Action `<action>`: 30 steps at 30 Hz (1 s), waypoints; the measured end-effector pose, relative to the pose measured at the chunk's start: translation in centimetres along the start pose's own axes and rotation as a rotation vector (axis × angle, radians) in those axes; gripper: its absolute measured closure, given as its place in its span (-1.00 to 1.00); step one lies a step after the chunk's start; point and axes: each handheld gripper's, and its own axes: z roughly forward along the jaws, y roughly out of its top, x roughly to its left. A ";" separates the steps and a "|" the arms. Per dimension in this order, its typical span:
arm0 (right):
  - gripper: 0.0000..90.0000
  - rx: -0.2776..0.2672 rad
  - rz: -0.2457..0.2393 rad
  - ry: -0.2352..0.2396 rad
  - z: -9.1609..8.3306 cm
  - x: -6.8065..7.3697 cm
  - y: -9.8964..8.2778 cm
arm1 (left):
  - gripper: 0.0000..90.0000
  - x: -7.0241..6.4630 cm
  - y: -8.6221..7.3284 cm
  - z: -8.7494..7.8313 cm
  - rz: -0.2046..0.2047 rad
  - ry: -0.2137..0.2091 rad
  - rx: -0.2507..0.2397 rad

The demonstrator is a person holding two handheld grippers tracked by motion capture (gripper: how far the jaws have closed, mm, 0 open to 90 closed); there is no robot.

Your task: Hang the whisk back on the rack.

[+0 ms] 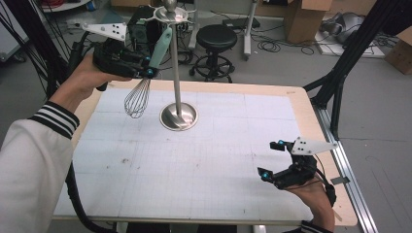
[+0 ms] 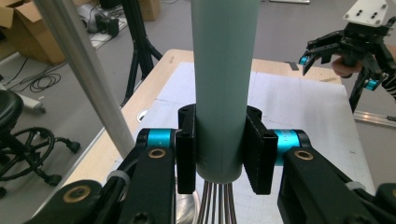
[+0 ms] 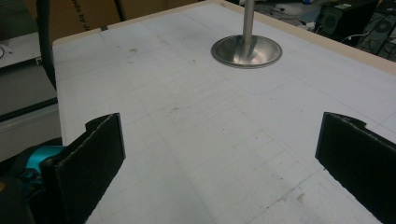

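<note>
I am holding a whisk point(image 1: 145, 80) by its pale green handle in my left gripper point(image 1: 145, 66), and my left fingers point(image 2: 187, 154) are clamping that handle from both sides near its lower end, just above where the wires come out. In the left gripper view the handle is rising straight up between the pads and the wire bundle is dropping away below them. The whisk is hanging in the air above the far left part of the tabletop point(image 1: 194, 165), touching nothing beneath it. Just beside it, the steel utensil stand point(image 1: 178, 73) is standing upright on its round base, its thin pole passing close to the handle; at its top a small hook ring is sitting right by the handle's upper end, though I cannot tell whether they are touching. The whisk's long axis is running steeply, tilted a little: the handle end is pointing up and toward the stand's top, the wire balloon pointing down and to the left. My right gripper point(image 1: 273, 160) is resting low over the near right corner of the tabletop, well apart from the whisk, its fingers point(image 3: 93, 154) standing wide open with bare white surface between them. Behind the table, a black stool point(image 1: 216, 46) is standing on the floor.
</note>
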 end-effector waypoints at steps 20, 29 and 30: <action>-0.99 0.013 0.003 0.005 0.2 -0.1 -0.2 | 0.54 1.9 0.3 0.9 -0.047 0.010 -0.007; -0.99 0.016 0.009 0.005 0.2 -0.3 -0.3 | 0.54 2.3 0.1 1.4 -0.058 -0.004 -0.018; -0.99 0.016 0.010 0.003 0.2 -0.3 -0.4 | 0.54 2.4 0.1 1.4 -0.064 0.006 -0.013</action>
